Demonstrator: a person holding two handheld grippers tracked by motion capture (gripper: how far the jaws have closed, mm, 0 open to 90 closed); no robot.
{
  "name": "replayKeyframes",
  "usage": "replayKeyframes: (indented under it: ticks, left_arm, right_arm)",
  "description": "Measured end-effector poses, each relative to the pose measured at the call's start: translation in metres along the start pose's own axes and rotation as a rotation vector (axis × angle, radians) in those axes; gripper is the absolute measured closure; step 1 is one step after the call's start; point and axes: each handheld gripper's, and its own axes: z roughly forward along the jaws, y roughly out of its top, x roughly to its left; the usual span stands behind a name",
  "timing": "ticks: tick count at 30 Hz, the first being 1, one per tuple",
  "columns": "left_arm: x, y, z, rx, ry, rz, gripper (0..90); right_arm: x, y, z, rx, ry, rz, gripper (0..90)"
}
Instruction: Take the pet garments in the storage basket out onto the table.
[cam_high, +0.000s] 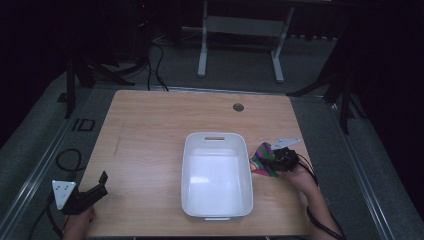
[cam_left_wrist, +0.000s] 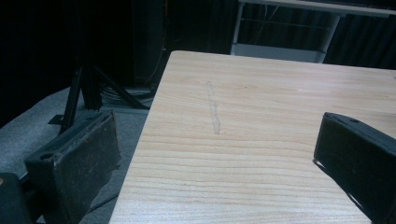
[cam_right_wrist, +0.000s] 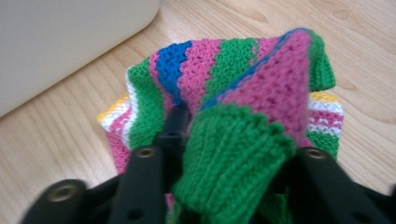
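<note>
Wooden desk (cam_high: 150, 130) carries a white tub (cam_high: 217, 175) at its middle. Right claw (cam_high: 274, 161) grips a striped knitted cloth (cam_right_wrist: 243, 116) beside the tub; left claw (cam_left_wrist: 219, 154) hangs released near the desk's corner.

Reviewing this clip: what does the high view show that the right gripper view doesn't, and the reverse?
High view alone: the whole white tub with nothing in it, the left tongs open at the table's near-left corner, and the floor with the stand beyond. Right gripper view alone: the knit stitches and a blue stripe of the striped cloth, bunched between the jaws. Both: right tongs shut on that cloth beside the tub, over the wood tabletop.
</note>
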Motion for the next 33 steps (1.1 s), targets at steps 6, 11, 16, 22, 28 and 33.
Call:
replayKeyframes:
  ticks: [6,11,16,22,28,33]
  left_arm:
    - [0.0,0.0,0.0,0.0,0.001,-0.005,0.9]
    - [0.0,0.0,0.0,0.001,0.002,-0.005,0.9]
    - [0.0,0.0,0.0,0.0,0.003,-0.006,0.9]
    - [0.0,0.0,0.0,0.001,0.003,-0.007,0.9]
    - [0.0,0.0,0.0,-0.001,0.004,-0.005,0.9]
    - [0.0,0.0,0.0,0.0,0.004,-0.005,0.9]
  right_arm:
    - [0.002,0.008,-0.015,0.006,-0.019,-0.02,40.3]
    - [0.002,0.011,-0.036,-0.032,-0.03,-0.01,35.3]
    - [0.0,0.012,-0.048,-0.04,-0.043,-0.009,29.2]
    - [-0.001,0.003,-0.061,-0.057,-0.072,0.026,21.4]
    - [0.0,-0.01,-0.075,-0.11,-0.072,0.061,13.8]
    - [0.005,-0.033,-0.083,-0.141,-0.062,0.104,11.0]
